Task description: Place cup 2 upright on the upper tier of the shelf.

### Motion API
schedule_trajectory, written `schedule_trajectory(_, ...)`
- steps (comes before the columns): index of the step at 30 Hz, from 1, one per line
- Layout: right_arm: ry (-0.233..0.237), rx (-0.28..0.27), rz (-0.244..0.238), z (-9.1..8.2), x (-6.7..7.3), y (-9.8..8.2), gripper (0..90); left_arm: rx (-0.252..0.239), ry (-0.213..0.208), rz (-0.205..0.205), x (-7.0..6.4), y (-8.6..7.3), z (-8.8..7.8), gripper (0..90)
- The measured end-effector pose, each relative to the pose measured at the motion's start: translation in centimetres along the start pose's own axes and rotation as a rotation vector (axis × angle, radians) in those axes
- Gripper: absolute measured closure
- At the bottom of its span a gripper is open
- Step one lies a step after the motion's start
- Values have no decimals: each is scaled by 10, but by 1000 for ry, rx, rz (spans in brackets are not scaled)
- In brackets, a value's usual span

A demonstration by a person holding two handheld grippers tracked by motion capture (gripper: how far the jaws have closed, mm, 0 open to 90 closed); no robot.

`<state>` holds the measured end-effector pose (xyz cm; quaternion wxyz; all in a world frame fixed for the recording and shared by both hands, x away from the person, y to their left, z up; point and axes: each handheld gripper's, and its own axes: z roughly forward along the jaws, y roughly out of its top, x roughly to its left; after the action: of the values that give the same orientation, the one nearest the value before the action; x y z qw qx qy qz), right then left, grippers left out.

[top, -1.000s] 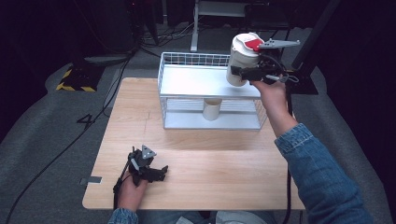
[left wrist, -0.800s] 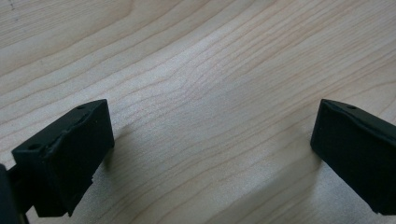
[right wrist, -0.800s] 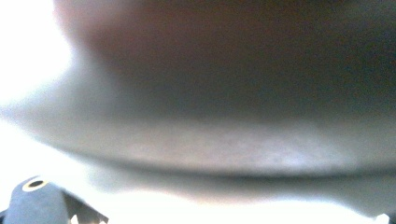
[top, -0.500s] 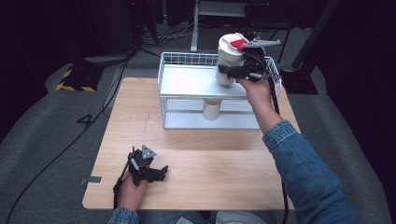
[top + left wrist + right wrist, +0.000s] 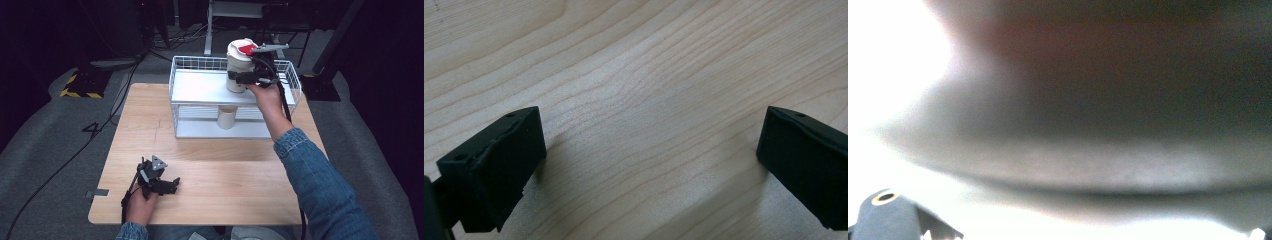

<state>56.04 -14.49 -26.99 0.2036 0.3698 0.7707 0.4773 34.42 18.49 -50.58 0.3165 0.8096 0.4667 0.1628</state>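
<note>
We see the right gripper (image 5: 239, 77) clamped on a white cup (image 5: 238, 67) over the wire rack (image 5: 200, 90); the left gripper (image 5: 167, 186) (jaws wide apart, empty) rests on the table (image 5: 225, 170).

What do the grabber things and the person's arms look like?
Both grippers are black. The left gripper has blocky square jaws and a grey three-cornered plate on top; so has the right gripper, and a black cable trails from it. The sleeves are blue denim.

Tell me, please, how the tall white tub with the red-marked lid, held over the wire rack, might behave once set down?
The tall white tub with the red-marked lid looks rigid, probably plastic. Tall and narrow, it may tip if nudged. The right gripper grips its side, so it seems fairly light.
</note>
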Motion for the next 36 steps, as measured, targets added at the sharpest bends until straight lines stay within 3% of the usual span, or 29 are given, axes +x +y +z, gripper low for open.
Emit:
schedule_trajectory(16, 5, 15, 11, 5, -2, -2, 130, 0, -1, -1, 0, 0, 0, 0)
schedule_trajectory(36, 18, -4, 3, 4, -4, -5, 143, 0, -1, 0, 0, 0, 0, 0)
